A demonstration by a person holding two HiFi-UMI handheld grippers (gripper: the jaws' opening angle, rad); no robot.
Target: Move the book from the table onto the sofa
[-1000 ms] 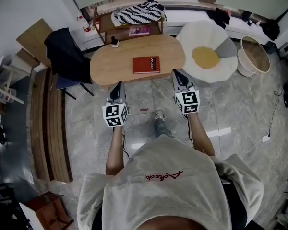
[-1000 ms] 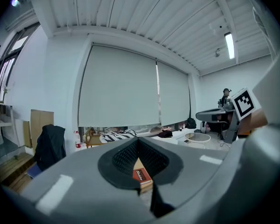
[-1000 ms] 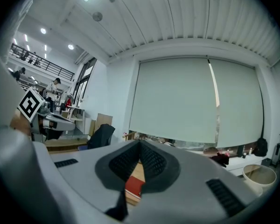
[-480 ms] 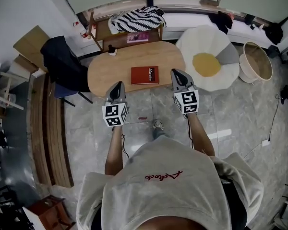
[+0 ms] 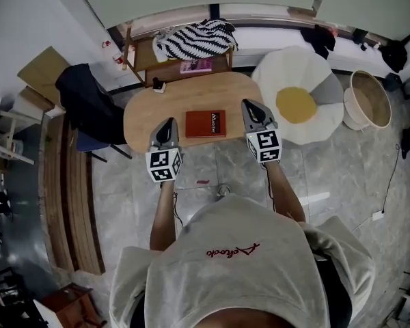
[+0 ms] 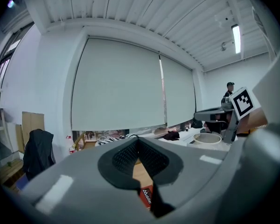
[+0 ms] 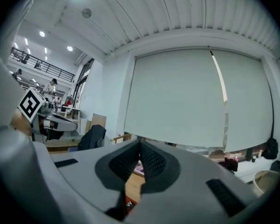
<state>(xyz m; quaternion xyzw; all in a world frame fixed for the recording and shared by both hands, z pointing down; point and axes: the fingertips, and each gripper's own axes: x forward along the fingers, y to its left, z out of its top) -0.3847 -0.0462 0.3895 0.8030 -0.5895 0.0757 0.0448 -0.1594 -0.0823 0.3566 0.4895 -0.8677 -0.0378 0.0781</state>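
Observation:
A red book lies flat on the oval wooden table, near its front edge. My left gripper hovers shut over the table's front edge, just left of the book, holding nothing. My right gripper is shut and empty at the book's right, apart from it. A sliver of the red book shows below the closed jaws in the left gripper view, and a corner of the book in the right gripper view. The egg-shaped white and yellow sofa cushion sits right of the table.
A dark jacket hangs on a chair left of the table. Behind the table is a wooden shelf with a striped cloth. A round basket stands far right. A small object sits on the table's back left.
Both grippers, still shut, have moved forward from the floor side to either side of the book at the table's front edge. The table and book appear closer.

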